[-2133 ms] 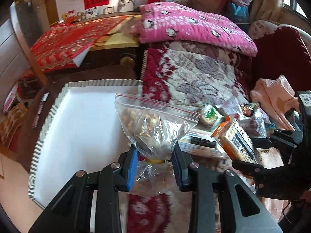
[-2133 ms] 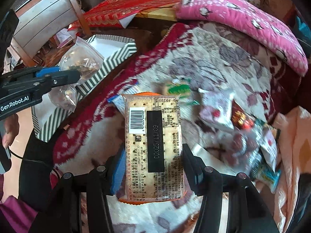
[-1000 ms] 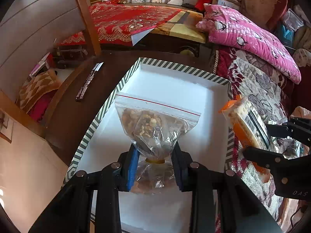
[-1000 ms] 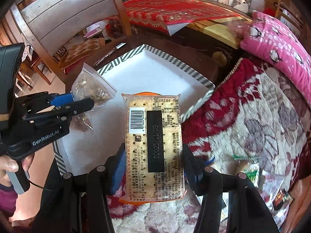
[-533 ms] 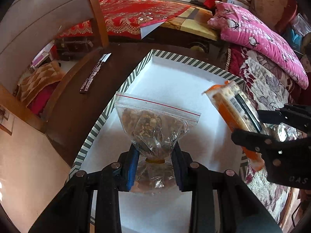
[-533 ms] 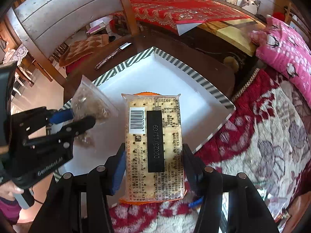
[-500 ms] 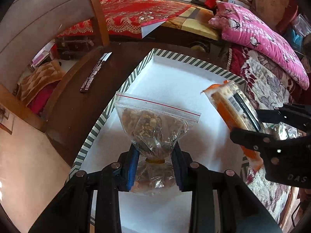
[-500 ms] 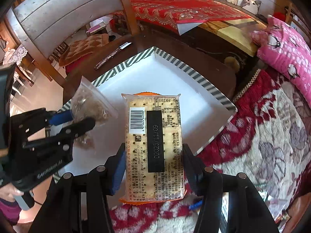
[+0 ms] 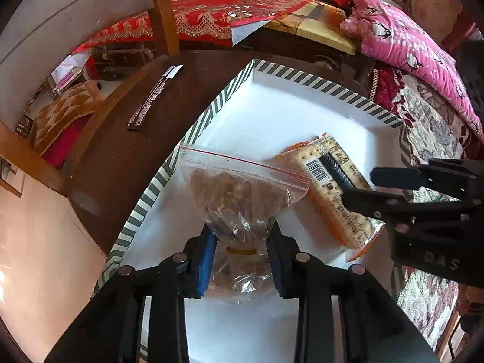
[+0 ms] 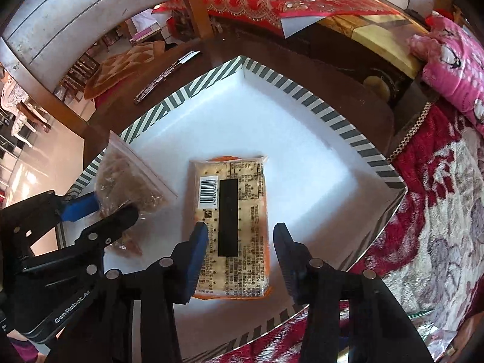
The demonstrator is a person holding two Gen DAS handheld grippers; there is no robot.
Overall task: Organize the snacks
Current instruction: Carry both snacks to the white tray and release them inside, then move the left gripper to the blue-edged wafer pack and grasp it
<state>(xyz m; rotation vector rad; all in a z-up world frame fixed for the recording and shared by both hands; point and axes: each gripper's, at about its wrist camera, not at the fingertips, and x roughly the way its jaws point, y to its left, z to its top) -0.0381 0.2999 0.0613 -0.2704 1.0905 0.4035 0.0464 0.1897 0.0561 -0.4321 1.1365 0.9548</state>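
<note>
My left gripper (image 9: 242, 239) is shut on a clear zip bag of nuts (image 9: 239, 190) and holds it over the white tray with a striped rim (image 9: 211, 115). The cracker pack (image 10: 233, 224), orange-edged with a barcode and black label, lies flat on the tray floor (image 10: 242, 133). My right gripper (image 10: 240, 233) is open, its jaws standing apart on either side of the pack. In the left wrist view the pack (image 9: 329, 184) lies to the right of the bag, under the right gripper (image 9: 363, 189). The bag (image 10: 127, 187) and left gripper (image 10: 103, 211) show at left in the right wrist view.
The tray sits on a dark brown round table (image 9: 127, 157) with a dark wrapped strip (image 9: 151, 99) on it. A red floral blanket (image 10: 438, 211) lies to the right, a pink quilt (image 9: 408, 48) behind. A wooden chair post (image 9: 163, 12) stands at the back.
The right gripper has lowered the cracker pack onto the tray and opened, letting it go. The left gripper still holds the nut bag, now a little further over the tray.
</note>
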